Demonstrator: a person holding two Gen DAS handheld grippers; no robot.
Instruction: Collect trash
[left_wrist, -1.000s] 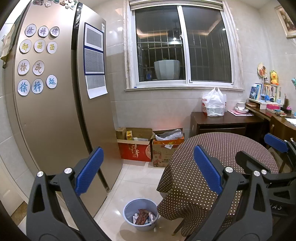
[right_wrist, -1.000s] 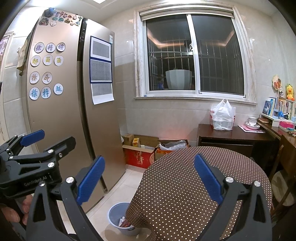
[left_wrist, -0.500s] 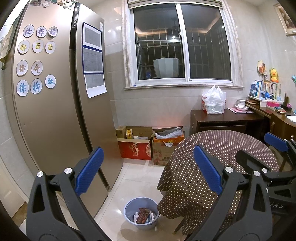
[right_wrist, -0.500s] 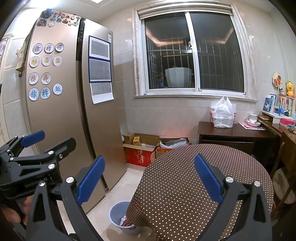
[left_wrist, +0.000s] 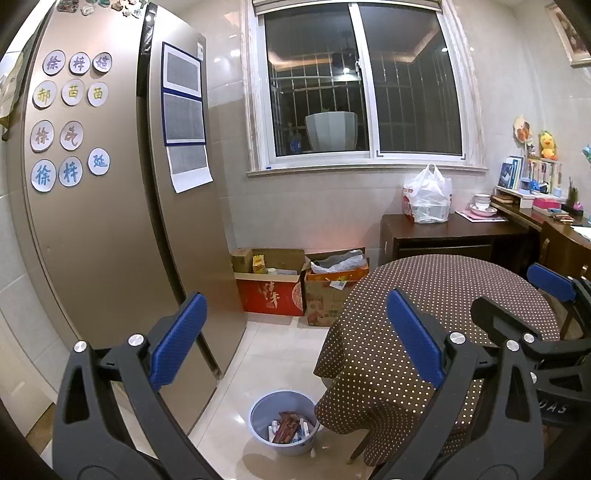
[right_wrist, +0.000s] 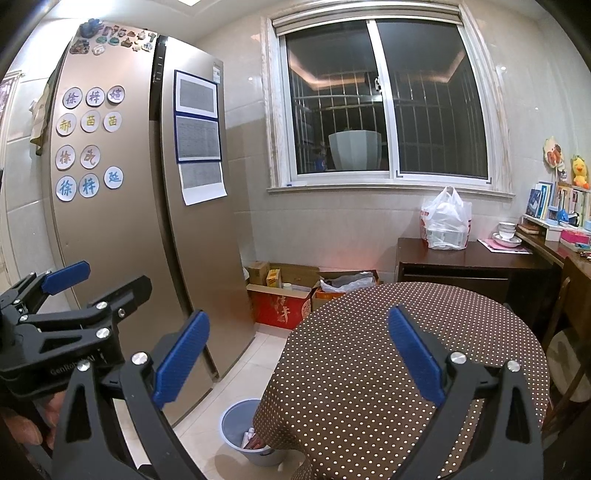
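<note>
Two grippers: left gripper (left_wrist: 295, 339) and right gripper (right_wrist: 297, 350) both spread, empty.
Left view: bin (left_wrist: 283, 422) beside table (left_wrist: 436, 314), trash (left_wrist: 286, 424) showing.
Right view: table half hides bin.

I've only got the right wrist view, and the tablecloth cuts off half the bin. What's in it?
Observer: The left wrist view shows the whole bin. A reddish-brown wrapper and some small white pieces lie inside.
Operator: Is the left gripper carrying anything?
Observer: No. The left gripper is open, with nothing between its fingers.
Operator: Anything under the cloth near the bin?
Observer: A thin table leg shows below the hem of the tablecloth, beside the bin and apart from it.
</note>
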